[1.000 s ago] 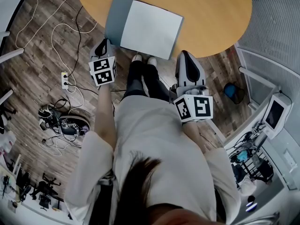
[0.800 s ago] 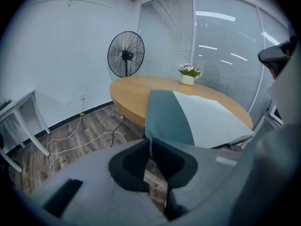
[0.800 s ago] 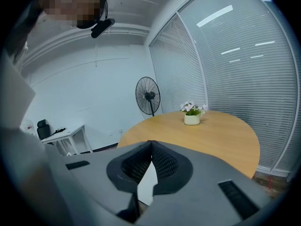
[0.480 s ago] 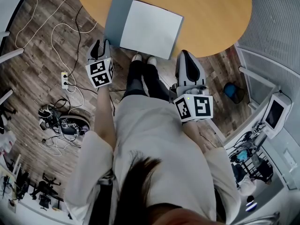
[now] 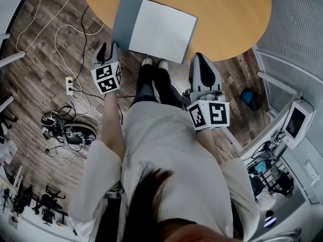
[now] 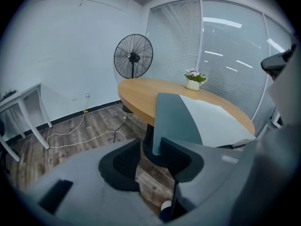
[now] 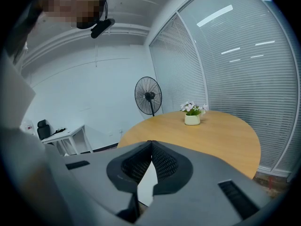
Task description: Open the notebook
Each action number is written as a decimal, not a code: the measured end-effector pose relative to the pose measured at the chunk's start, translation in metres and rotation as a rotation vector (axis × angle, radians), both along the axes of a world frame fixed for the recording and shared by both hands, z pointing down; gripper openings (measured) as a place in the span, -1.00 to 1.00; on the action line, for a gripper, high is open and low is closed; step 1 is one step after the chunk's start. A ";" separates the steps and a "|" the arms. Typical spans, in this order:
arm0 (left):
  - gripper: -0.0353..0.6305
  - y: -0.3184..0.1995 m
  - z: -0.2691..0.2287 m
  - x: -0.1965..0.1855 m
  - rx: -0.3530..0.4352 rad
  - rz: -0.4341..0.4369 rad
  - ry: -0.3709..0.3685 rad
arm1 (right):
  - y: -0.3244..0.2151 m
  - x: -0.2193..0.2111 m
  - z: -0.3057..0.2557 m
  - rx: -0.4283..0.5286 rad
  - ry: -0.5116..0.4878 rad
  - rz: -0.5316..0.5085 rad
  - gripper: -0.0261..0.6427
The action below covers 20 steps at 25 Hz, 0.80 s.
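The notebook [image 5: 161, 30] lies open on the round wooden table [image 5: 227, 14], its white page up and its grey-blue cover [image 5: 123, 21] spread to the left. My left gripper [image 5: 108, 48] is at the cover's near left corner. In the left gripper view the cover's [image 6: 171, 121] near edge reaches in between the jaws of the left gripper [image 6: 150, 147], which are opening, and neither pad presses on it. My right gripper [image 5: 198, 59] hangs below the table edge to the right, and in its own view the right gripper [image 7: 150, 145] is shut with nothing in it.
A standing fan [image 6: 133, 56] and a small flower pot [image 6: 193, 81] are at the table's far side. Cables [image 5: 70, 39] and a power strip [image 5: 70, 86] lie on the wood floor to the left. The person's legs [image 5: 154, 82] are under the near table edge.
The left gripper's jaws have spread apart, and it has shifted slightly left. The notebook and the right gripper have stayed where they were.
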<state>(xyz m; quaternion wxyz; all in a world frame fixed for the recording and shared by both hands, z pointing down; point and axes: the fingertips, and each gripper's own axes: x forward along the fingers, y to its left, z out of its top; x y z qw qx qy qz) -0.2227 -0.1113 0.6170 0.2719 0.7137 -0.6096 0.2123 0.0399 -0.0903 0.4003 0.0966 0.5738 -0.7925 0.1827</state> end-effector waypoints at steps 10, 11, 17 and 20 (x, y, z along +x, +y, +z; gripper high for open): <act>-0.65 -0.001 -0.013 -0.001 0.031 0.009 -0.032 | -0.003 0.001 -0.003 0.007 -0.008 -0.003 -0.92; -0.69 -0.001 -0.016 -0.001 0.038 0.007 -0.035 | -0.003 0.002 -0.004 0.008 -0.009 -0.003 -0.92; -0.82 -0.008 -0.029 0.002 0.070 0.014 -0.054 | -0.003 0.008 -0.006 0.013 -0.015 0.003 -0.92; -0.84 -0.011 -0.036 0.004 0.088 0.019 -0.067 | -0.002 0.010 -0.007 0.017 -0.018 0.007 -0.92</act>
